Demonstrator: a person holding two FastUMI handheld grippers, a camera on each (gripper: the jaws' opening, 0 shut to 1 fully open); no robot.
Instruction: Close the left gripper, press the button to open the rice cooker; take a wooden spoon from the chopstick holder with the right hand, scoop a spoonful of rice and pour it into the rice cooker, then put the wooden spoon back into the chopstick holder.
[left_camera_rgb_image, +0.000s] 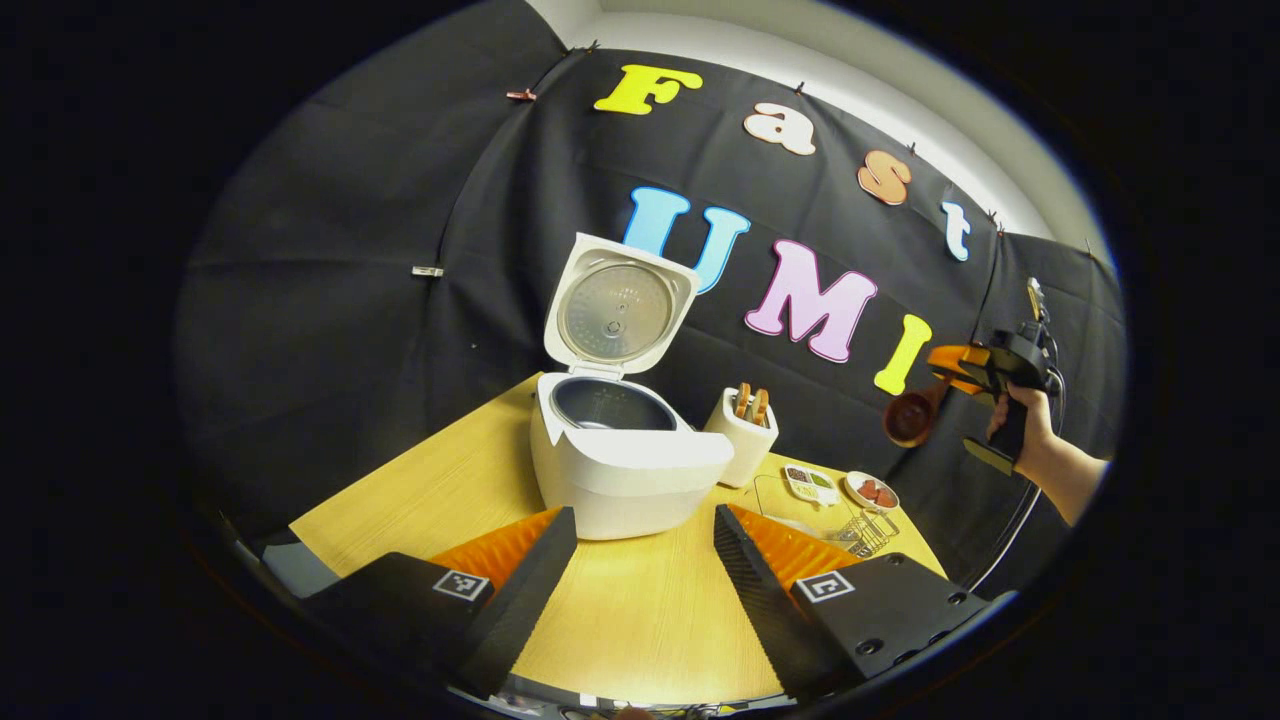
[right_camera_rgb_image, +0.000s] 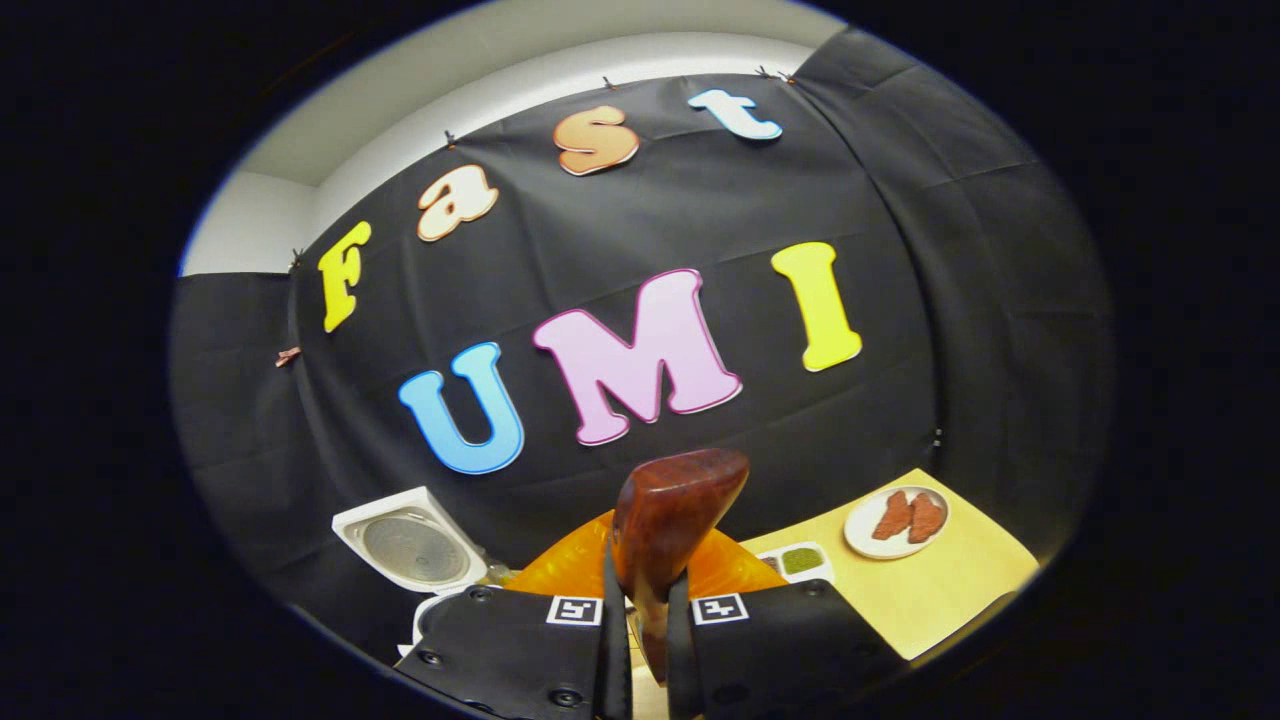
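Spoon (right_camera_rgb_image: 668, 520), glossy wood, perhaps rounded.

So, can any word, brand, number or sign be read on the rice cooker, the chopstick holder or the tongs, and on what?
No text can be read here.
rice cooker: no print seen on its body; the marks inside its open lid are too small to read.
chopstick holder: plain.
left tongs and right tongs, which grip the wooden spoon: square code markers, no letters.

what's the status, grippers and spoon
Left gripper open, low before the rice cooker, lid up. Right gripper shut on wooden spoon, held aloft. Nothing in the way.
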